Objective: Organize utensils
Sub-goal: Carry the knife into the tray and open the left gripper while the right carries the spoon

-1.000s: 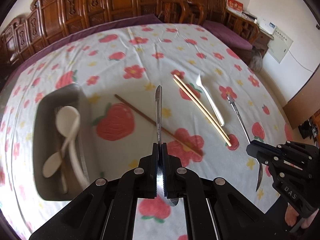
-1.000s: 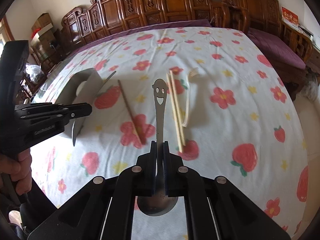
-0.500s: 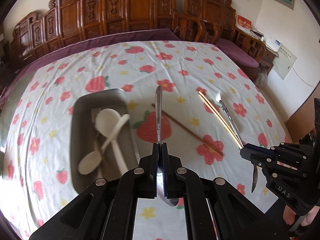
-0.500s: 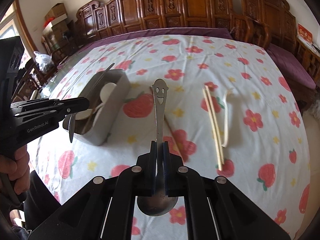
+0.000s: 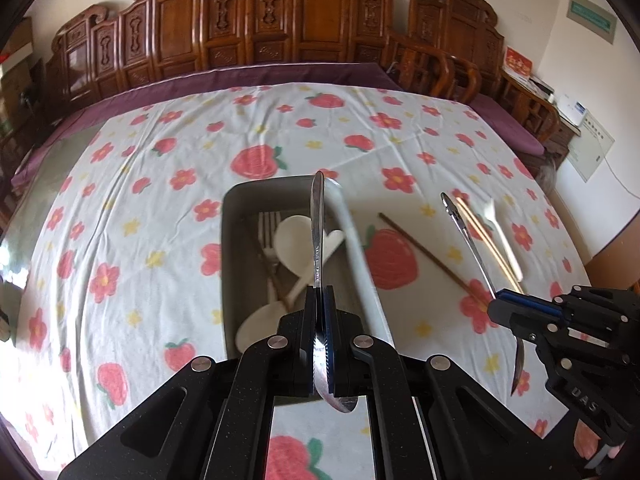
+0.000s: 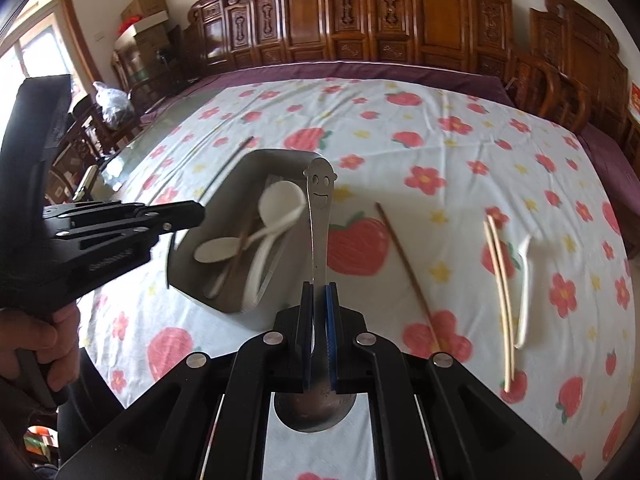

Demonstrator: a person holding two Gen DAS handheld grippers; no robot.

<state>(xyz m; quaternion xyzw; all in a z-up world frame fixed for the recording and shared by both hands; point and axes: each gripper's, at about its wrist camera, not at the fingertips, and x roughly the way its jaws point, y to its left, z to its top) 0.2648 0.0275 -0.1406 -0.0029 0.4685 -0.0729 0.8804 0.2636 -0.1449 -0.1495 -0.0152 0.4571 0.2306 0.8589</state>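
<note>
Left gripper clamped on a steel spoon, handle jutting forward above the grey tray holding white spoons. Right gripper clamped on a smiley-handled spoon, just right of that tray. Chopsticks flat on the tablecloth, well right.

Home dining room: carved wooden chairs, floral tablecloth.

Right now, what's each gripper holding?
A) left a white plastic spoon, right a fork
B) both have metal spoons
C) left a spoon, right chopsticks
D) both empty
B: the left gripper is clamped on a steel spoon, and the right gripper on a spoon with a smiley-face handle, bowls toward the cameras.
</note>
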